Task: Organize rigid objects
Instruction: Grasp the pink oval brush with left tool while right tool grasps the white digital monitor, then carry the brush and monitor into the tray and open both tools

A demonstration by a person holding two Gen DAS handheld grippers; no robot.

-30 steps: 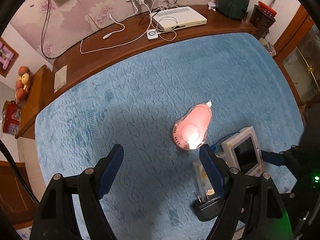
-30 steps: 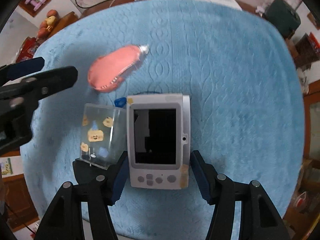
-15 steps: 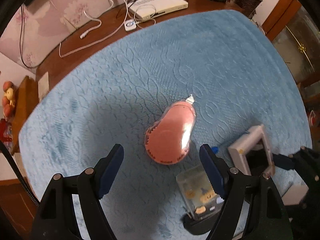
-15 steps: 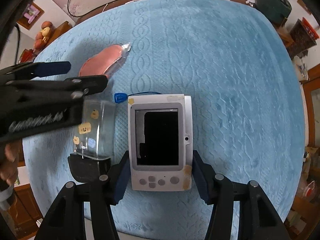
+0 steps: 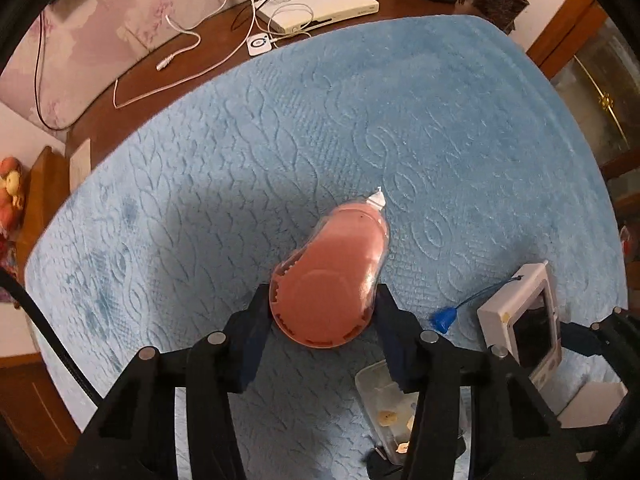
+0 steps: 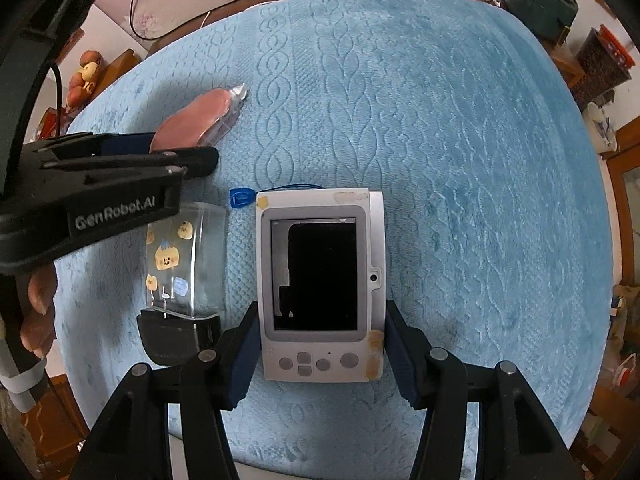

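Left wrist view: pink tape dispenser (image 5: 330,280) is pinched by the left gripper (image 5: 322,312) on the blue mat (image 5: 440,140); long axis and white tip point toward 1 o'clock. "GenRobot.AI" is read in the right wrist view. Handheld device (image 6: 320,280) is clamped by the right gripper (image 6: 320,344).

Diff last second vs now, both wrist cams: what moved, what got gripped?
Left gripper dropped over the pink tape dispenser and its jaws have just closed on it. Unchanged: right gripper clamped on the white handheld device; clear stickered box beside it on the blue mat.
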